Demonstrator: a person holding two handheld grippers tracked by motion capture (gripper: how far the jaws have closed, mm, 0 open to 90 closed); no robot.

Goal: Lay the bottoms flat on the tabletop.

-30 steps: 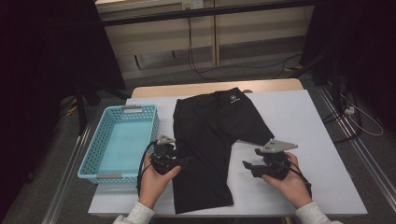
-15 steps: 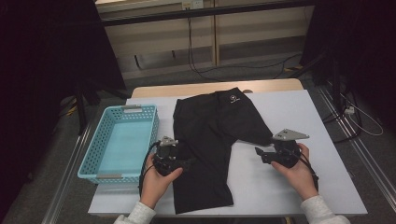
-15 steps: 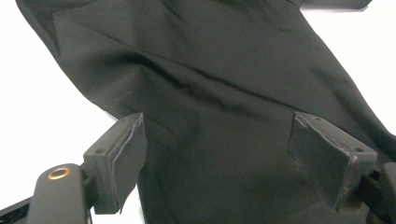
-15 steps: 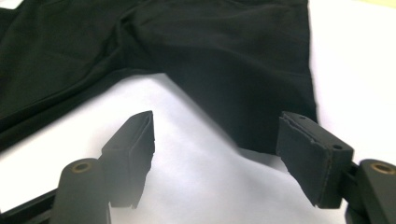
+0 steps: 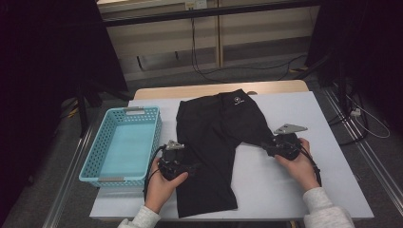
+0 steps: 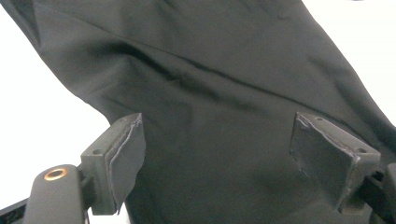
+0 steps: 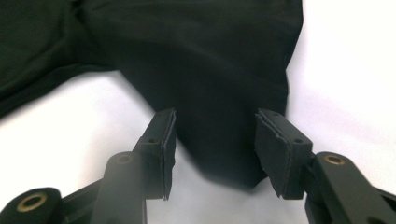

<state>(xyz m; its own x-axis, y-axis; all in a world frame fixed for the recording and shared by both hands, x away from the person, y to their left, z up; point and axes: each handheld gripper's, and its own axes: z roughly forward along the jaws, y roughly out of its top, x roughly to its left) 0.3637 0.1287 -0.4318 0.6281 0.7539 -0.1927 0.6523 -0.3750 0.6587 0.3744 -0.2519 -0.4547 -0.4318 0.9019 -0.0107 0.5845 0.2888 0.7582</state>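
Note:
A pair of black shorts (image 5: pixel 214 128) lies flat on the white table (image 5: pixel 294 190), waistband at the far side. My left gripper (image 5: pixel 190 167) rests at the left edge of the near leg; its jaws have just been opening and stand wide over the cloth (image 6: pixel 210 70). At the hem of the right leg is my right gripper (image 5: pixel 266 146). Its jaws have just been closing, and the hem corner (image 7: pixel 219 154) lies between the pads (image 7: pixel 164 140) with gaps on both sides. Neither gripper (image 6: pixel 219 135) (image 7: pixel 215 126) presses on the fabric.
A light blue plastic basket (image 5: pixel 90 178) with nothing in it stands at the table's left side, close to my left hand. Bare white tabletop stretches to the right of the shorts. Beyond the far edge are a floor, cables and dark stands.
My right gripper has moved away from the person and a little right, up to the hem of the right leg, and its jaws have narrowed. The left hand has stayed put.

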